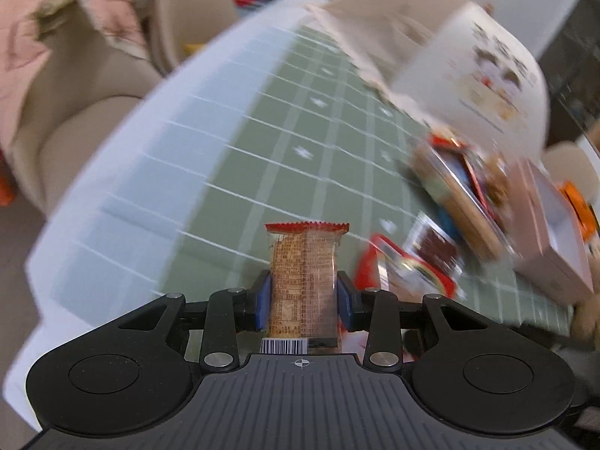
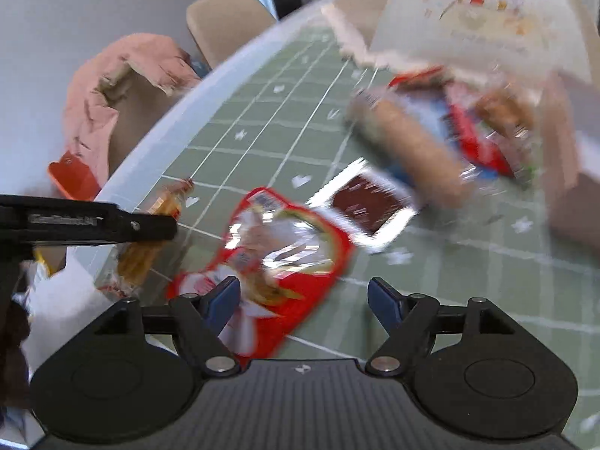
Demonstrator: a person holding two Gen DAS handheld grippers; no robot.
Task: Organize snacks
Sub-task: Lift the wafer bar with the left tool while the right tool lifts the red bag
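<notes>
My left gripper [image 1: 303,300] is shut on a long orange biscuit packet [image 1: 304,273] with a red crimped end and a barcode, held above the green checked tablecloth [image 1: 262,142]. The packet [image 2: 150,243] and the left gripper's arm [image 2: 93,221] also show at the left of the right wrist view. My right gripper [image 2: 303,300] is open and empty over a red snack bag [image 2: 277,258]. Beyond lie a brown and white sachet [image 2: 365,204], a long tan biscuit roll [image 2: 408,150] and more red packets [image 2: 476,142]. The views are blurred.
A cream fabric bag [image 1: 468,56] with a cartoon print stands at the back right, by a pink cardboard box [image 1: 551,232]. Beige chairs [image 1: 93,105] with a pink garment [image 2: 112,86] stand past the table's left edge. The white table rim [image 1: 123,157] curves round the cloth.
</notes>
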